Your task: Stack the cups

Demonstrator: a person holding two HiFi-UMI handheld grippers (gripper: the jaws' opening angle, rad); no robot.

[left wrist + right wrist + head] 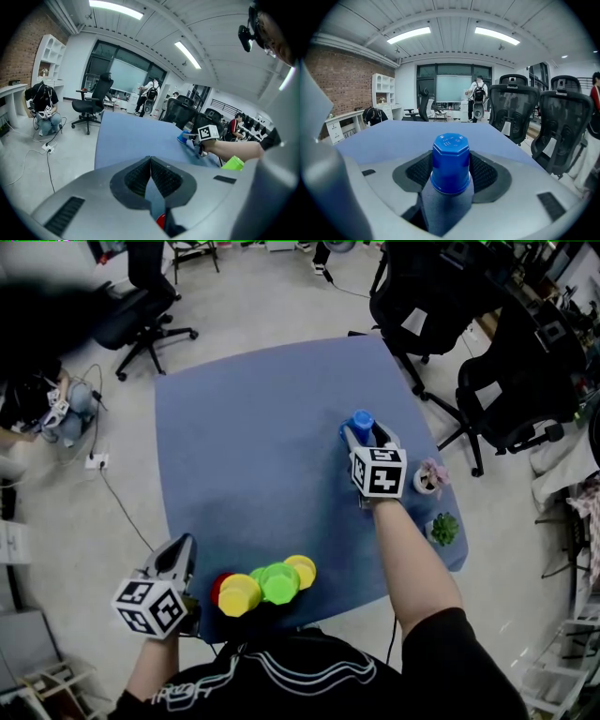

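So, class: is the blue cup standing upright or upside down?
Upside down: the blue cup shows its closed base on top, wider rim below.

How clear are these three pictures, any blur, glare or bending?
Head view: sharp and evenly lit over the table, with a dark smear in its top left corner. Left gripper view: strong fisheye bending, black corners, bright ceiling lights, a blurred patch top right. Right gripper view: the same bending, yet the blue cup is crisp.
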